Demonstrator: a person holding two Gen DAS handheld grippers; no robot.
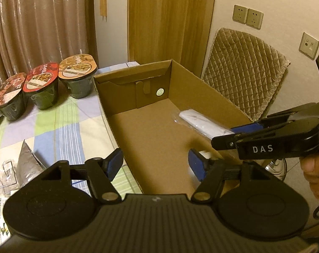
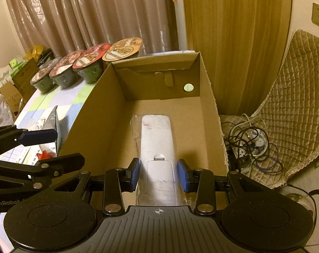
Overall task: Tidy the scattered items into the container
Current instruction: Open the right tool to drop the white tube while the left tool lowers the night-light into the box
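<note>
The white remote (image 2: 157, 147) is long and flat, wrapped in a clear plastic bag. The right tongs (image 2: 158, 175) pinch its near end, and it lies inside the brown cardboard box (image 2: 85, 113), toward 6 o'clock. The left tongs (image 1: 155, 164) are spread wide with nothing in them, over the box's near edge. The bench (image 1: 60, 126) has a checked cloth. Four noodle bowls (image 1: 42, 86) sit in a row at 10 o'clock. Brown curtains (image 1: 33, 21) hang behind.
</note>
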